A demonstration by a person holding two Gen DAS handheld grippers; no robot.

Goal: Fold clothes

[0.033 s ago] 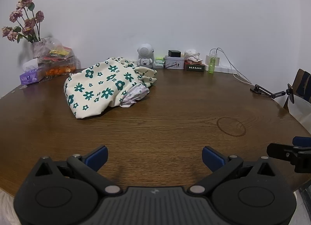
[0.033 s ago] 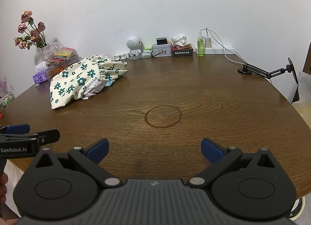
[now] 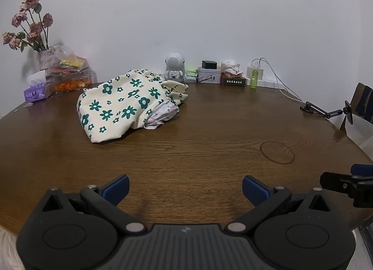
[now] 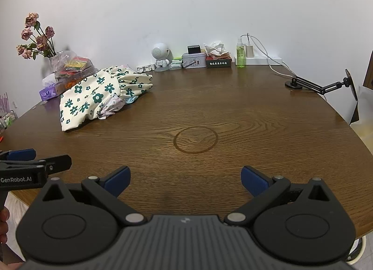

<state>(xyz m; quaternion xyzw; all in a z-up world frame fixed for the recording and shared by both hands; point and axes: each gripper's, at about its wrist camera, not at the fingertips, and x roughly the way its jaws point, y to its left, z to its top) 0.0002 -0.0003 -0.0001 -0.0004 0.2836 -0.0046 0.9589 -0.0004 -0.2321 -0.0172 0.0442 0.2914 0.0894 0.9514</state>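
Over the near edge of the round wooden table [image 3: 186,153], the left gripper [image 3: 185,188] and the right gripper [image 4: 185,180] hover side by side, each with jaws spread wide and nothing between them. Well ahead and to the left of both, the flowered cloth [image 3: 121,107] lies in a rumpled heap. Beyond it stand dried roses [image 3: 30,25] and a tissue box [image 3: 35,91].

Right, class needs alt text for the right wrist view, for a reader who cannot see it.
A heap of cream clothes with green flowers lies unfolded at the far left of a round wooden table. The right tool hovers open and empty over the near edge, the left tool beside it. Dried roses and a green spray bottle line the wall.
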